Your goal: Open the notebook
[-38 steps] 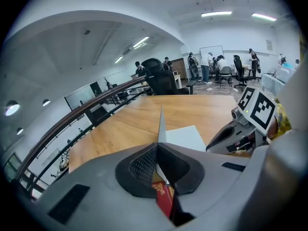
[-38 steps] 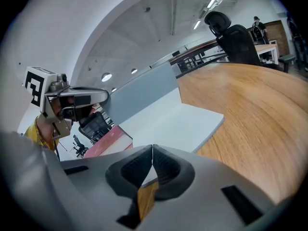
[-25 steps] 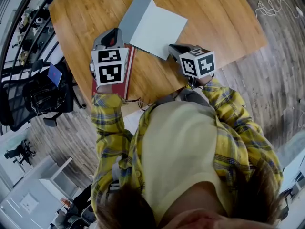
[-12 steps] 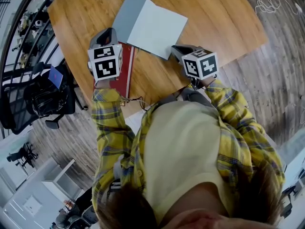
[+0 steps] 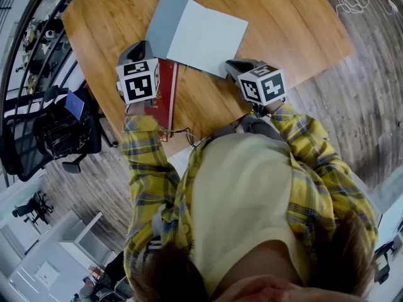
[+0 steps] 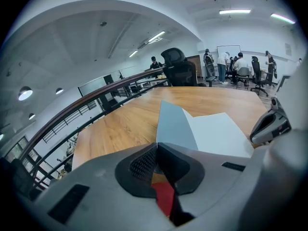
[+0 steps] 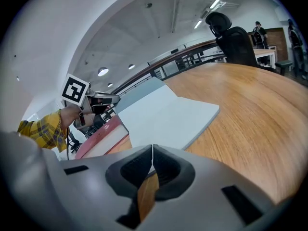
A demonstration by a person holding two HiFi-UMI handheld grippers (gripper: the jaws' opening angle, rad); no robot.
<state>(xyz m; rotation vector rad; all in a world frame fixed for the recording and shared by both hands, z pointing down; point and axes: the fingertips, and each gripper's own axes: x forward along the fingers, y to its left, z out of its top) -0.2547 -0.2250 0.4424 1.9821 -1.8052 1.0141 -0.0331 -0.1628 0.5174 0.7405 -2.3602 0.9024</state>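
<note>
The notebook lies on the wooden table (image 5: 283, 17), its white page (image 5: 208, 39) facing up. Its grey cover (image 5: 164, 24) is raised and folded out to the left. My left gripper (image 5: 141, 45) is shut on the cover's near corner; in the left gripper view the cover (image 6: 173, 124) rises straight from the closed jaw tips of the left gripper (image 6: 157, 144). My right gripper (image 5: 230, 65) is shut and empty, beside the notebook's near right corner. In the right gripper view the right gripper (image 7: 152, 147) points at the page (image 7: 163, 117).
A red book (image 5: 167, 93) lies under the left gripper near the table's front edge. A black office chair (image 5: 50, 128) stands on the floor to the left. Another chair (image 6: 180, 71) and people are beyond the table's far side.
The left gripper has moved left with the grey cover, which now leans further open to the left. The right gripper has stayed nearly still.
</note>
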